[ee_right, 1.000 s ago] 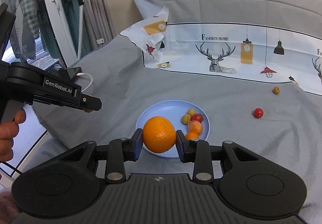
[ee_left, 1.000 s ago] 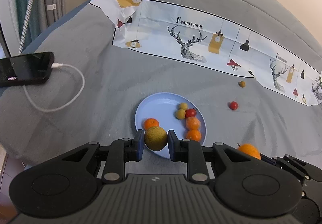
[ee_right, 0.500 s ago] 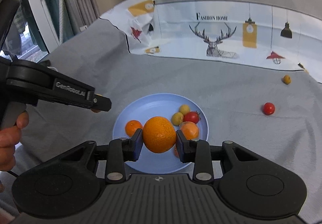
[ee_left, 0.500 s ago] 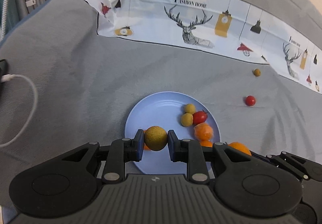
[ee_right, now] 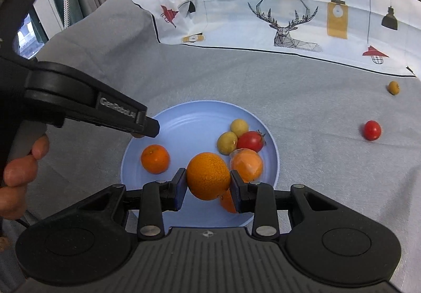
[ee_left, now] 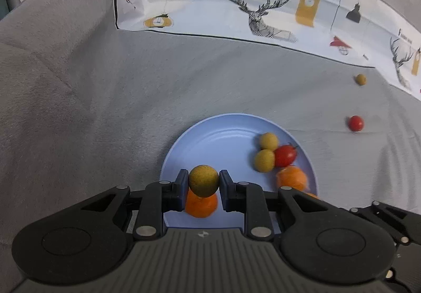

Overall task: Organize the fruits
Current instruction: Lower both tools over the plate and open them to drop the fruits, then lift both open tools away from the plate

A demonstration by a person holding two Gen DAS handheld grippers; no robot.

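A: Item one, the olive-yellow round fruit [ee_left: 203,181]. We have it clamped between the pads of the left gripper [ee_left: 204,185], above the near part of the blue plate [ee_left: 210,135]. We judge it light, firm, smooth-skinned and apt to roll; held across its widest part.

B: Item two, the large orange [ee_right: 208,176]. Our right gripper [ee_right: 208,182] is closed on it at its middle, over the plate's near edge. Heavier, we think, with a slightly yielding rind.

A: Count on the plate?

B: Two small yellow-green fruits [ee_right: 226,142], one tomato [ee_right: 250,141], one small orange [ee_right: 154,158], one wrapped orange fruit [ee_right: 247,164]; perhaps another orange piece, half hidden behind the pad.

A: Loose on the grey cloth [ee_left: 79,109]: one red tomato [ee_left: 355,123], one small yellow fruit [ee_left: 360,79], well apart from the plate.
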